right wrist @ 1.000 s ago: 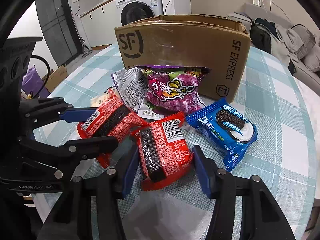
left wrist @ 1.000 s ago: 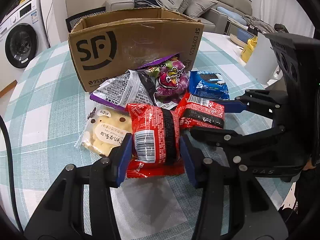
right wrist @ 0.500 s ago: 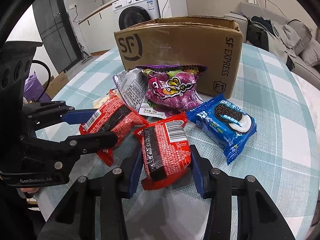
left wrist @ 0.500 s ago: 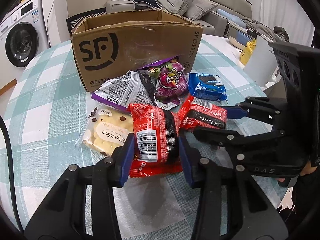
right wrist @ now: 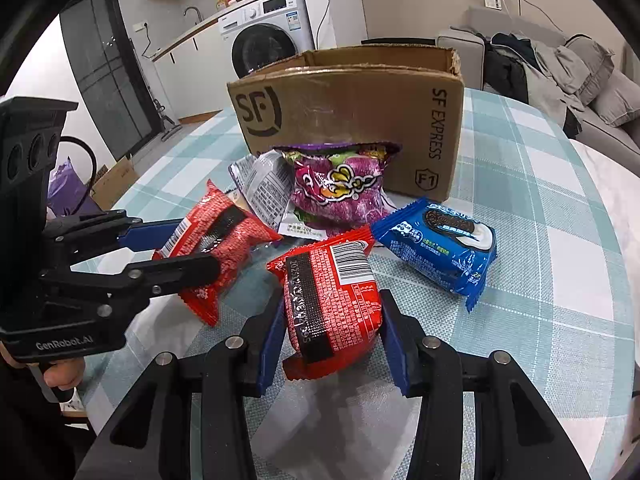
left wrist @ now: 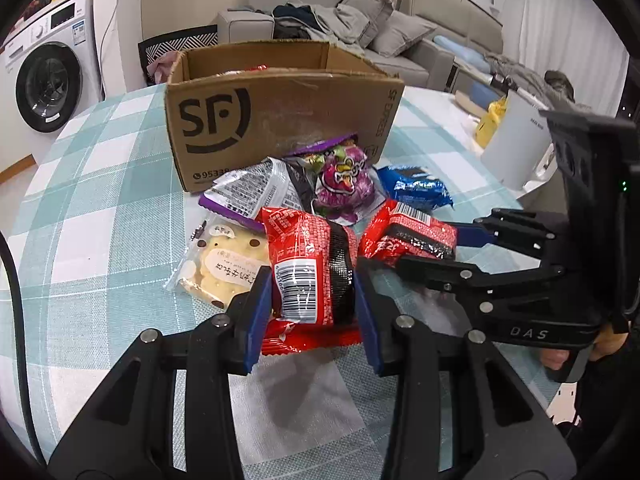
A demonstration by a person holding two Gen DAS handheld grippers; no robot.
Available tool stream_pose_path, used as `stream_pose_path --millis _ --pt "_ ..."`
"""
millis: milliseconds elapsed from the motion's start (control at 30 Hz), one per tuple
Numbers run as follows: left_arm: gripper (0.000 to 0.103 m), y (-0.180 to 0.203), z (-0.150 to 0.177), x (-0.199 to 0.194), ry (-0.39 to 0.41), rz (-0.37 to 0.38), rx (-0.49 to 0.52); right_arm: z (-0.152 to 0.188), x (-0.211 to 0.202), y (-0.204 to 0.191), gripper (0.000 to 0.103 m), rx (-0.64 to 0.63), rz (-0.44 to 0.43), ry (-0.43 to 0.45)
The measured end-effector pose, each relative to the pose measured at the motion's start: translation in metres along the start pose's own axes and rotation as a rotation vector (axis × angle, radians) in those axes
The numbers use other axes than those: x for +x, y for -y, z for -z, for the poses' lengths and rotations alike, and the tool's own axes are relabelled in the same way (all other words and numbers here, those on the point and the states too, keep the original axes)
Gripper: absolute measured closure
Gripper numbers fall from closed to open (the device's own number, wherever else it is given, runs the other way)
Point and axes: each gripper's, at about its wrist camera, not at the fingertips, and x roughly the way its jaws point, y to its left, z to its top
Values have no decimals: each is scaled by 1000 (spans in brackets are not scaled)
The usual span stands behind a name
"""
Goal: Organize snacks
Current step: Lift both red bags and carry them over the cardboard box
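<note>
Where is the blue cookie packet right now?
In the right wrist view, the blue cookie packet lies on the checked tablecloth, right of the purple snack bag, near the cardboard box corner.
</note>
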Motion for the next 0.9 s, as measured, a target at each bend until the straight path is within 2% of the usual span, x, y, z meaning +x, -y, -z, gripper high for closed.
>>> stream_pose_path --millis 467,900 --pt "66 -5 -12 -31 71 -12 -21 -6 -29 0 58 17 -13 87" --pt "66 -8 -55 -59 175 -59 -5 -40 -64 -2 58 30 3 211"
